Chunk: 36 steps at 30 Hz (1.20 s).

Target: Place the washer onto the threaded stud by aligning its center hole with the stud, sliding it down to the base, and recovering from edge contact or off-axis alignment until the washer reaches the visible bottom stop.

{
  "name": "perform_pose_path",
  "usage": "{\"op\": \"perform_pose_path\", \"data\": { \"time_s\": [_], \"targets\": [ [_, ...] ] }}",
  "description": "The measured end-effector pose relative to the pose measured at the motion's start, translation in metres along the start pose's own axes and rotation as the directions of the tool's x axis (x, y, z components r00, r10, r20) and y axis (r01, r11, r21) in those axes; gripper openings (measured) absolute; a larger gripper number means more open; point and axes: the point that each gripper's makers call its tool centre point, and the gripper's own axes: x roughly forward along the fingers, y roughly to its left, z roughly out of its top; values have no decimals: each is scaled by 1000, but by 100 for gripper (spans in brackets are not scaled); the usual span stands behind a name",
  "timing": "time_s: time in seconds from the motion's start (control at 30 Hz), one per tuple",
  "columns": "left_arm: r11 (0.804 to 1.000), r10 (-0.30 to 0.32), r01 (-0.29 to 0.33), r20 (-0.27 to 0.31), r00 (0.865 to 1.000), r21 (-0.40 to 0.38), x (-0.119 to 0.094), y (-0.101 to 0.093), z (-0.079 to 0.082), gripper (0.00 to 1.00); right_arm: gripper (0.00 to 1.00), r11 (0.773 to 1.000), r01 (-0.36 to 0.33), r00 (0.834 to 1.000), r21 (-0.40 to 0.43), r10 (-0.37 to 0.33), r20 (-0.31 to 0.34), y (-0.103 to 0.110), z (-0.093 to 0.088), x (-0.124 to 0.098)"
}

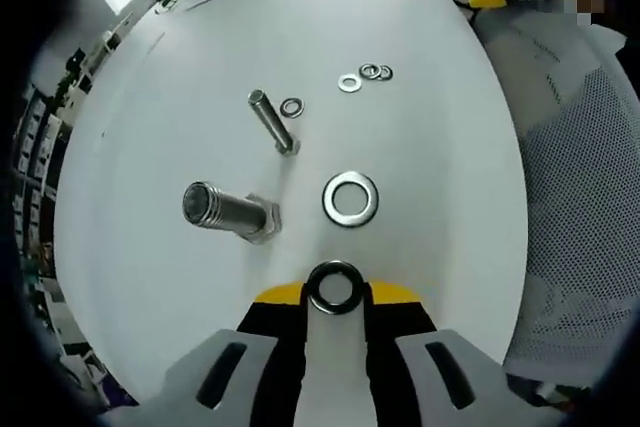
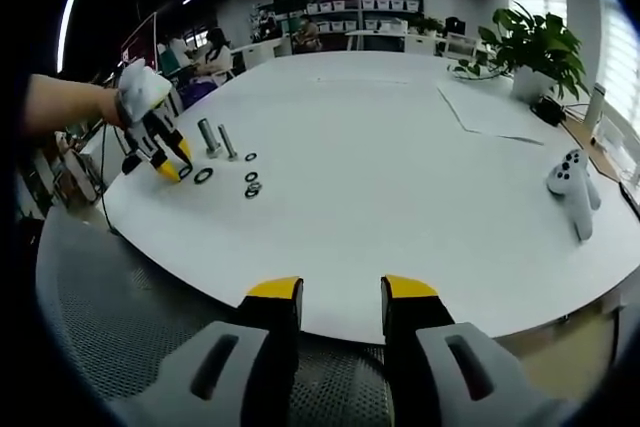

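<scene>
Left gripper (image 1: 335,292) holds a large washer (image 1: 335,287), pinched by its rim between the yellow tips, hole facing the camera. That grip leaves the hole free to drop over a stud. It hangs just above the near part of the white table (image 1: 420,27); the big stud (image 1: 225,209) stands to the left and slightly farther, well short of alignment. My reading: carry phase, washer lifted, not yet over the stud.

Both studs stand on their hex heads with threads pointing up, which is what lets a washer slide down to the head as a stop. The small stud (image 1: 272,120) is beyond the big one.

Count, left gripper view:
- studs: two
- large washers: two, one held, one flat (image 1: 350,198) on the table just beyond the gripper
- small washers: four, one (image 1: 292,107) just beside the small stud, three in a loose row (image 1: 365,75) farther right, the last two touching or overlapping

No washer sits on either stud yet, as far as I can tell.

Right gripper (image 2: 340,302) is parked off the near edge of the table, jaws moderately apart, holding nothing, well away from the parts. In the right gripper view the left gripper (image 2: 172,167) shows far left, beside the studs (image 2: 218,139). Likely idle so the left can work alone.
</scene>
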Motion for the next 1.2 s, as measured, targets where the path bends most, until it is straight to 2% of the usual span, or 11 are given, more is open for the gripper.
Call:
{"op": "perform_pose_path", "data": {
  "time_s": [0.07,0.1,0.2,0.37,0.7,1.2],
  "targets": [
    [999,21,-20,23,1000,-39,0,1,0,19,34,1000,0,1000,0,0,1,0,0,0],
    [998,51,-49,44,998,-46,-2,4,2,19,34,1000,-1,1000,0,1,2,0,0,0],
    [996,84,-82,62,994,-45,-2,6,2,19,34,1000,-1,1000,0,1,1,0,0,0],
    [993,107,-103,84,991,-51,-5,10,5,19,34,1000,-2,1000,0,2,1,0,0,0],
    [988,146,-136,144,979,-79,-25,16,23,19,34,1000,-3,1000,0,3,3,1,1,0],
    [980,197,-192,193,961,-40,-53,23,42,19,33,1000,-3,1000,2,3,8,0,1,0]
  ]
}}
